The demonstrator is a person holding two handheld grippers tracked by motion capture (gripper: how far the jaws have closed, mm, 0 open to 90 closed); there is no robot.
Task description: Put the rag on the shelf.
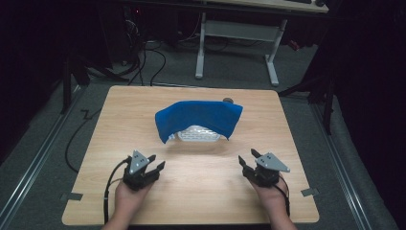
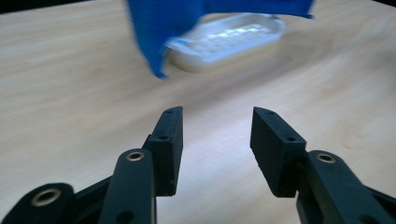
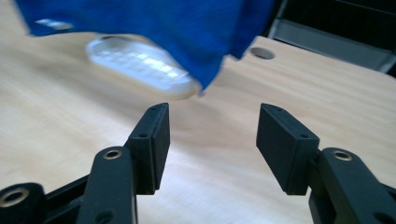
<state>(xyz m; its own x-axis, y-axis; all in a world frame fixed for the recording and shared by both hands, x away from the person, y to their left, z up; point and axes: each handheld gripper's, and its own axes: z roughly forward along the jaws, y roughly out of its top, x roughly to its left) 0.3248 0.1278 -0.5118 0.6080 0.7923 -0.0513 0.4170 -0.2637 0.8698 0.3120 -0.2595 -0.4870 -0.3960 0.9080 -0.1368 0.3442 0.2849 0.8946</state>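
Note:
A blue cloth (image 1: 198, 118) lies draped over a white ridged tray (image 1: 198, 133) in the middle of the wooden table (image 1: 191, 191); the tray's front edge pokes out below it. The left gripper view has the cloth (image 2: 163, 28) hanging over the tray (image 2: 229, 39). The right gripper view shows the cloth (image 3: 154, 28) above the tray (image 3: 140, 65). My left gripper (image 1: 156, 161) stands open at the near left, short of the cloth, nothing between its fingers (image 2: 170, 140). At the near right my right gripper (image 1: 248, 159) is open and empty too, fingers (image 3: 152, 140) apart.
A small round dark object (image 1: 228, 100) peeks out behind the cloth's far right corner. A round hole (image 3: 262, 52) sits in the tabletop beyond the cloth. A white-legged desk (image 1: 237, 33) and cables stand on the floor behind the table.

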